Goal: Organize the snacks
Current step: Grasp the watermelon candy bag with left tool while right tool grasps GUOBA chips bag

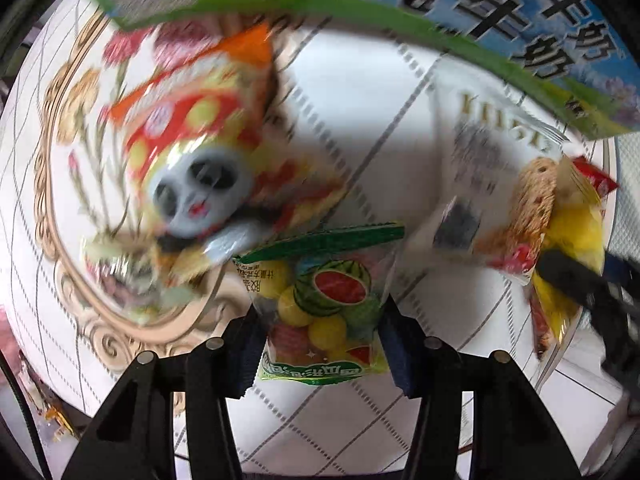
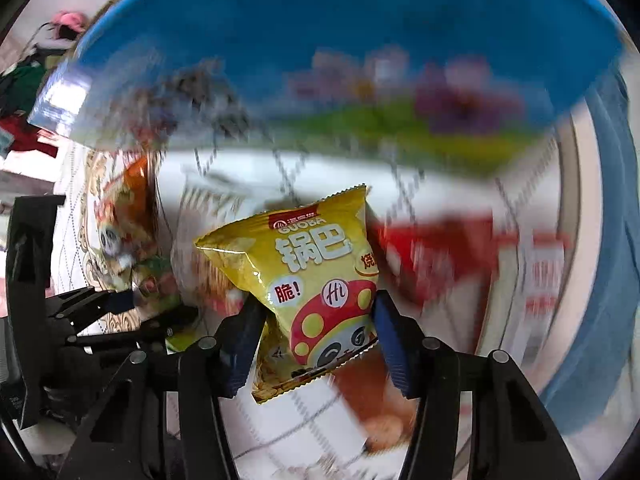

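My left gripper [image 1: 320, 344] is shut on a small clear pack of watermelon candy [image 1: 326, 304] with a green top seal, held above the table. My right gripper [image 2: 316, 332] is shut on a yellow Guoba snack bag [image 2: 308, 280] with a red mushroom and panda print. The right gripper and its yellow bag also show at the right edge of the left wrist view [image 1: 572, 248]. The left gripper shows at the left of the right wrist view [image 2: 120, 300]. An orange panda snack bag [image 1: 200, 148] lies on the table.
A blue and green milk carton box [image 1: 460, 4] stands at the back; it also fills the top of the right wrist view [image 2: 340, 60]. A clear biscuit pack [image 1: 492, 152] and a red pack [image 2: 460, 256] lie on the white patterned tablecloth [image 1: 360, 120].
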`<state>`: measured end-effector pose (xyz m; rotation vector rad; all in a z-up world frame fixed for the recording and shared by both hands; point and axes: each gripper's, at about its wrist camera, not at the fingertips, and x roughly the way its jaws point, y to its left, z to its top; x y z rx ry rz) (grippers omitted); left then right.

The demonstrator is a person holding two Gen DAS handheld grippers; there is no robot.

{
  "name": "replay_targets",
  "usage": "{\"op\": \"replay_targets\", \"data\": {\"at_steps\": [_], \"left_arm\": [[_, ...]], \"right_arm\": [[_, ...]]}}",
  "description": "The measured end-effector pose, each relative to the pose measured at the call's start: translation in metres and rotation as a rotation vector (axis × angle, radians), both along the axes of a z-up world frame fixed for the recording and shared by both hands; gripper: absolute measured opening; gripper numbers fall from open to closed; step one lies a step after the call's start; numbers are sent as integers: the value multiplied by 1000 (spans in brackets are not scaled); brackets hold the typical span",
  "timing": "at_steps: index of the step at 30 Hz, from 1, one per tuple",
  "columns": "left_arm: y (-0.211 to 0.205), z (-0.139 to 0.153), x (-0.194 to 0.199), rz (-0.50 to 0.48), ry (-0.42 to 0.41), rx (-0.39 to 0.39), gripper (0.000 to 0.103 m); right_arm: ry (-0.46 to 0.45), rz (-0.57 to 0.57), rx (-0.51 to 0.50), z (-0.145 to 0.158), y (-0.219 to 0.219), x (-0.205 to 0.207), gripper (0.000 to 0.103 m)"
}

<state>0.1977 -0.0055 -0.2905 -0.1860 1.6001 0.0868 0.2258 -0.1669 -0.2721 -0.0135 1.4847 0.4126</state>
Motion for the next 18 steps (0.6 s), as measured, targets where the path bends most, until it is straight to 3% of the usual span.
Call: {"op": "replay_targets", "data": {"at_steps": [6, 7, 8, 9, 11, 15, 18], "left_arm": [[-1, -11, -24, -50, 36, -25, 52], [-1, -13, -24, -54, 37, -34, 53], [-1, -14, -24, -57, 41, -43, 56], [-2, -16, -23, -62, 46, -49, 58], [-2, -18, -21, -71, 43, -58, 59], [2, -22, -20, -74, 29, -75, 63], [0, -22, -26, -72, 22, -77, 63]], "right_arm": [[65, -148, -20, -4, 0, -61, 61], [85, -177, -11, -8, 0, -66, 68], [118, -190, 8, -13, 3, -71, 87], [158, -195, 38, -19, 5, -75, 91], [165, -211, 68, -19, 8, -80, 91], [64, -205, 25, 4, 3, -87, 91], [53, -202, -1, 5, 6, -81, 91]]}}
